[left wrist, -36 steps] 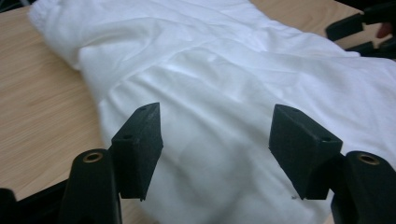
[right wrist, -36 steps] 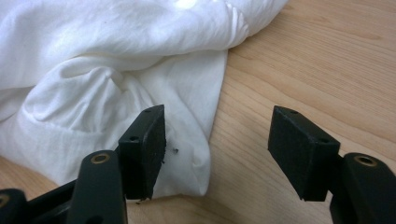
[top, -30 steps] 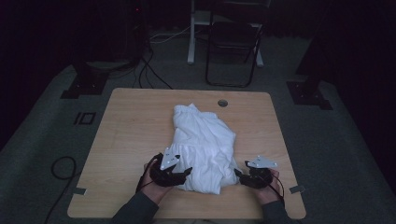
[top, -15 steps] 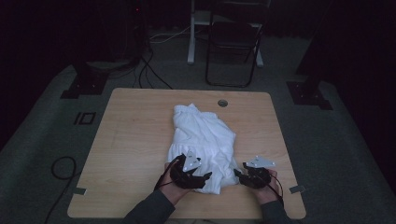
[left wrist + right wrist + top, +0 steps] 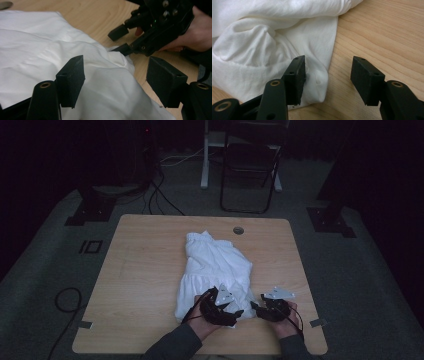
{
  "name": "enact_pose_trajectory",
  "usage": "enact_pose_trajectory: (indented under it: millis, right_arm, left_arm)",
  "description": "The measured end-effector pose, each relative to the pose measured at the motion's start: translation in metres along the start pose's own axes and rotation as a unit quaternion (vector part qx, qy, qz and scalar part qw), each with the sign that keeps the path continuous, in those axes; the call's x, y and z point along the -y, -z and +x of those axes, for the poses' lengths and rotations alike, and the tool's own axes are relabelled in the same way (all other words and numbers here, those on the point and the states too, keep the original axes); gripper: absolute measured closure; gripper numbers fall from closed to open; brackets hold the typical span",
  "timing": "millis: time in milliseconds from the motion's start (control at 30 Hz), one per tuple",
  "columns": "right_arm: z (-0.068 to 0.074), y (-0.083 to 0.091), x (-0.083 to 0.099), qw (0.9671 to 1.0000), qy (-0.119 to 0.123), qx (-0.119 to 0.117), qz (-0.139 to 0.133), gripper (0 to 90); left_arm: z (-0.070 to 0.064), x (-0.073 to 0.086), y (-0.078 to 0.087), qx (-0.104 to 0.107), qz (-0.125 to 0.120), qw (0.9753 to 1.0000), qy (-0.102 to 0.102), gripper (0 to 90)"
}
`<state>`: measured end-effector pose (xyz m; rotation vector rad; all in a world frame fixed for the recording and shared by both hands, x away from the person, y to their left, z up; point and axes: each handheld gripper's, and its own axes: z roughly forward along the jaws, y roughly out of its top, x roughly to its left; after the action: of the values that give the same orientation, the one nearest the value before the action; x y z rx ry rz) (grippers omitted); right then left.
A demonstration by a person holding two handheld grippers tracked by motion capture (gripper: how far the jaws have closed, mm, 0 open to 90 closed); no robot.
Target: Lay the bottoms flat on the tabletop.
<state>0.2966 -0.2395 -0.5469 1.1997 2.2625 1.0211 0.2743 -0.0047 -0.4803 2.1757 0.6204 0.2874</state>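
Note:
A crumpled white garment [image 5: 215,267] lies on the middle of the wooden table [image 5: 145,270], reaching its near edge. My left gripper [image 5: 239,312] sits over the garment's near right corner, pointing right. In the left gripper view it [image 5: 116,67] is open, with cloth [image 5: 50,57] bulging between the jaws. My right gripper [image 5: 256,306] faces it from the right, close by. It [image 5: 329,65] is open in the right gripper view, one jaw resting on the cloth's edge [image 5: 274,50] and the other over bare wood. The left gripper view shows the right gripper [image 5: 120,41] open, its lower jaw touching the cloth.
A round cable hole [image 5: 238,230] sits at the table's far edge. A folding chair [image 5: 250,170] and a white post stand behind the table. Cables [image 5: 65,300] and black stand bases [image 5: 90,210] lie on the dark floor. Bare wood extends left of the garment.
My left gripper has moved right along the garment's near edge, from its left corner to just beside the right gripper. The right gripper has barely moved.

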Motion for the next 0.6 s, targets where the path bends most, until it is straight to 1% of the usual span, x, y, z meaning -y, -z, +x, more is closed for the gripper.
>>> enact_pose_trajectory:
  millis: [33,67,100,167,200,233,267,300,333,367,433,467,533,600]
  right_arm:
    - [0.000,0.000,0.000,1.0000,0.000,0.000,0.000,44.8]
    - [0.000,0.000,0.000,1.0000,0.000,0.000,0.000,44.8]
    - [0.000,0.000,0.000,1.0000,0.000,0.000,0.000,44.6]
    - [-0.001,0.000,0.000,1.0000,-0.001,-0.001,0.000,44.0]
    - [-0.001,0.000,0.000,1.0000,-0.001,-0.001,0.000,43.4]
    - [-0.001,0.000,0.000,1.0000,-0.001,-0.001,0.001,43.1]
    - [-0.001,0.000,0.000,1.0000,-0.001,-0.001,0.001,43.1]
    - [-0.001,0.000,0.000,1.0000,-0.002,-0.001,0.001,42.9]
    - [-0.001,0.000,0.001,1.0000,-0.004,-0.002,0.001,42.8]
    - [-0.002,0.000,0.001,1.0000,-0.004,-0.003,0.001,42.8]
    - [-0.002,0.000,0.001,1.0000,-0.004,-0.004,0.001,42.9]
    - [-0.002,0.000,0.001,1.0000,-0.005,-0.005,0.001,43.9]
    - [-0.003,0.000,0.001,0.9999,-0.009,-0.013,0.003,47.2]
    - [-0.003,0.000,0.001,0.9997,-0.011,-0.022,0.004,53.5]
  left_arm:
    - [-0.001,0.001,-0.004,-0.007,0.009,0.9999,-0.005,31.2]
    - [-0.001,0.001,-0.004,-0.007,0.009,0.9999,-0.005,31.3]
    - [-0.001,0.005,-0.011,-0.025,0.032,0.9991,-0.010,31.3]
    - [0.003,0.010,-0.016,-0.035,0.049,0.9981,-0.007,38.5]
    - [0.007,0.013,-0.017,-0.044,0.059,0.9973,-0.008,42.5]
    - [0.009,0.016,-0.017,-0.053,0.067,0.9963,-0.007,49.0]
    - [0.009,0.016,-0.017,-0.053,0.067,0.9963,-0.007,58.2]
    - [0.015,0.020,-0.013,-0.059,0.076,0.9953,-0.009,58.2]
    - [0.017,0.021,-0.010,-0.068,0.076,0.9948,-0.006,76.0]
    - [0.020,0.022,-0.006,-0.073,0.075,0.9945,-0.004,80.2]
    - [0.025,0.022,0.002,-0.081,0.070,0.9943,0.006,83.1]
    - [0.030,0.024,0.008,-0.089,0.065,0.9939,0.011,83.5]
    - [0.040,0.027,0.017,-0.098,0.061,0.9931,0.023,84.2]
    - [0.049,0.031,0.027,-0.105,0.055,0.9922,0.037,84.6]
